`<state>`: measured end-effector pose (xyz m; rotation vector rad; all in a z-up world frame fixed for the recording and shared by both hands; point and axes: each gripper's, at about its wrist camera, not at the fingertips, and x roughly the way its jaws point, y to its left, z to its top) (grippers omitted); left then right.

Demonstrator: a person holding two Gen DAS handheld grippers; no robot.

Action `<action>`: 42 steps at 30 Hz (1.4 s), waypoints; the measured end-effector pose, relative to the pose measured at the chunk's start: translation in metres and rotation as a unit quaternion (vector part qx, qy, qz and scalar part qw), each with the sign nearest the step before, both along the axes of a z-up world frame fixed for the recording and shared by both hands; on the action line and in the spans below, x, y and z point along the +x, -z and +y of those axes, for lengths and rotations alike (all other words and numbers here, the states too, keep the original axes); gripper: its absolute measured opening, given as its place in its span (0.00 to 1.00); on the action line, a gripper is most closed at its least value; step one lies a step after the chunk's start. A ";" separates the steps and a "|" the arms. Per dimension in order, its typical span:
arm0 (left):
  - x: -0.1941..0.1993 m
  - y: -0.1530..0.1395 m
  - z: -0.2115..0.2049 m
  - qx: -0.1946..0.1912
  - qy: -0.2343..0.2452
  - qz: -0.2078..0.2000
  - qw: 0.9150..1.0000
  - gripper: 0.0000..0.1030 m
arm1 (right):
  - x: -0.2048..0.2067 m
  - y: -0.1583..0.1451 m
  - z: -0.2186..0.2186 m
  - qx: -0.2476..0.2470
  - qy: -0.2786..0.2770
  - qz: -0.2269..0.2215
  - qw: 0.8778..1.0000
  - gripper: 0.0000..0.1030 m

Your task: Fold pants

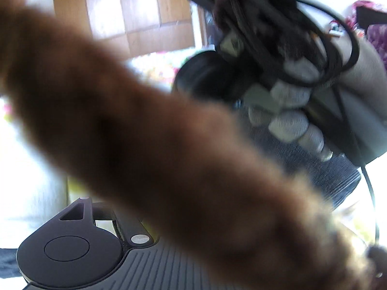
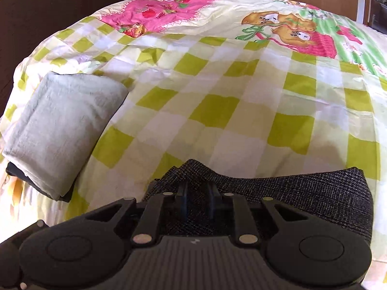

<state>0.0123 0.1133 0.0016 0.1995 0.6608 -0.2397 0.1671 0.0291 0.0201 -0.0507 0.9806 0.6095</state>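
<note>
Now the right claw (image 2: 197, 193) pinches a fold of the dark woven pants (image 2: 314, 193) low over the bed (image 2: 217, 96); soft, limp cloth, best held at its edge; left claw's spread hidden behind brown blur

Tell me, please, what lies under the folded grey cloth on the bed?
Under the folded grey cloth a dark piece of fabric sticks out along its near edge. Both rest on the checked bedcover. How far the dark fabric extends underneath is covered.

You see coarse dark woven pants (image 2: 302, 191), a soft fleecy grey folded cloth (image 2: 63, 125), a smooth checked cotton bedsheet (image 2: 217, 91)
</note>
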 end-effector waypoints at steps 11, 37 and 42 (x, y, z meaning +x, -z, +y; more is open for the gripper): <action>-0.022 -0.037 0.007 -0.011 -0.024 -0.014 1.000 0.67 | -0.029 -0.044 -0.056 0.103 0.026 -0.037 0.994 0.31; 0.041 -0.004 0.019 -0.023 -0.025 0.039 0.999 0.77 | -0.066 0.045 -0.206 0.233 0.126 0.115 0.957 0.61; 0.040 0.006 0.032 -0.071 -0.037 0.071 0.994 0.79 | -0.062 0.048 -0.196 0.240 0.135 0.112 0.955 0.46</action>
